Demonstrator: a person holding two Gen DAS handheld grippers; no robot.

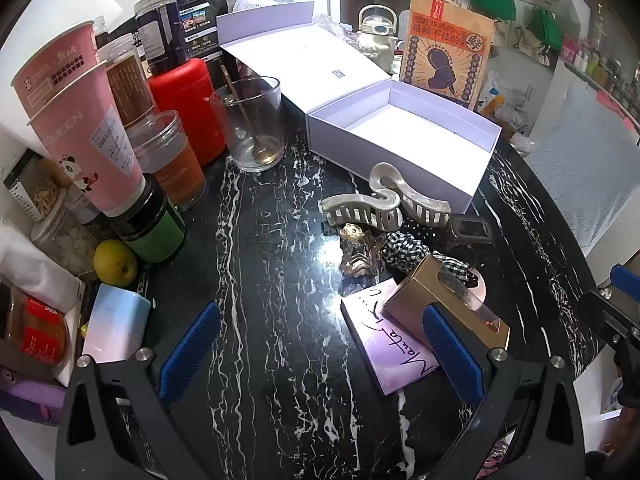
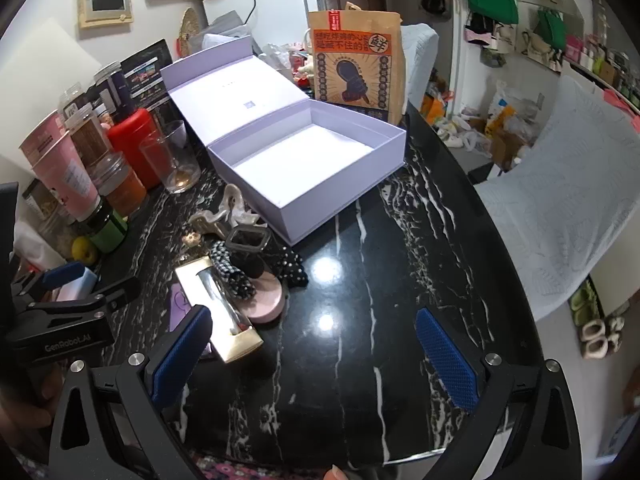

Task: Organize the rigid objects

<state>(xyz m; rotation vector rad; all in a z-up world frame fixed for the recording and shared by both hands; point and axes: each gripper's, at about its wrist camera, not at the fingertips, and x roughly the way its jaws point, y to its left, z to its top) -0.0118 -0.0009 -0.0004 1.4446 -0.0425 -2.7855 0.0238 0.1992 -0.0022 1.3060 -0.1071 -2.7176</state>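
Note:
An open, empty lavender box (image 1: pixel 404 140) (image 2: pixel 308 164) stands on the black marble table (image 1: pixel 260 260). In front of it lies a pile: a cream hair claw clip (image 1: pixel 380 200), a brown figurine clip (image 1: pixel 358 252), a checkered scrunchie (image 1: pixel 404 250), a gold windowed box (image 1: pixel 444 304) (image 2: pixel 224 312) on a purple card (image 1: pixel 392 344), a pink round compact (image 2: pixel 266 300) and a dark square clip (image 2: pixel 246 240). My left gripper (image 1: pixel 320 348) is open and empty, its right finger by the gold box. My right gripper (image 2: pixel 316 356) is open and empty above bare table, right of the pile.
Jars, pink cups (image 1: pixel 80 120), a red canister (image 1: pixel 188 108), a glass with a spoon (image 1: pixel 252 124) and a lemon (image 1: pixel 114 262) crowd the table's left. A paper snack bag (image 1: pixel 448 48) stands behind the box. A covered chair (image 2: pixel 568 200) is at the right.

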